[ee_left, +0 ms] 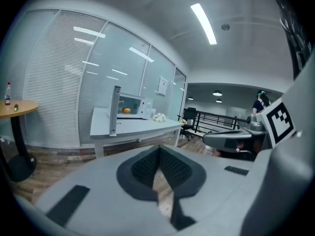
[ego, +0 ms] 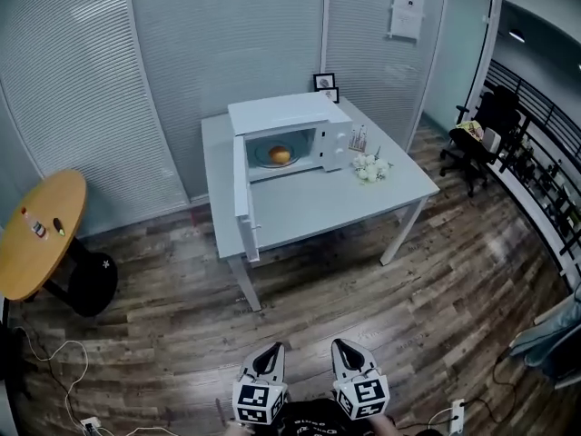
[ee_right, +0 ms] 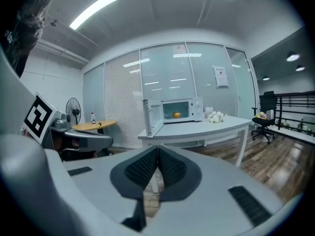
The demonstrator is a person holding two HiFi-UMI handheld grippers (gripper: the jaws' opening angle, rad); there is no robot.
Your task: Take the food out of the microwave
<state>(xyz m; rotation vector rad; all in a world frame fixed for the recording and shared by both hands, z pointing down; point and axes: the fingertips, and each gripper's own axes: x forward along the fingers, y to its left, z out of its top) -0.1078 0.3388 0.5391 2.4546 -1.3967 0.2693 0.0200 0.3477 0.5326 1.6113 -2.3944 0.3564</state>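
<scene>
Orange round food (ego: 280,155) lay on a plate inside the white microwave oven (ego: 289,114), well apart from both grippers. The left gripper (ee_left: 158,152) and right gripper (ee_right: 157,152) hung side by side, each with its jaws pressed together on nothing, pointing towards the microwave. The approach looked to be the step in hand. The next move called for walking up, spreading one gripper's jaws and reaching into the cavity. The white door (ego: 241,187) already stood wide open at the microwave's left, so only bare wooden floor (ego: 363,298) lay between. A pale grey desk (ego: 363,198) carried the microwave, with white flowers (ego: 370,167) just right of it and a round wooden table (ego: 36,230) far left.
</scene>
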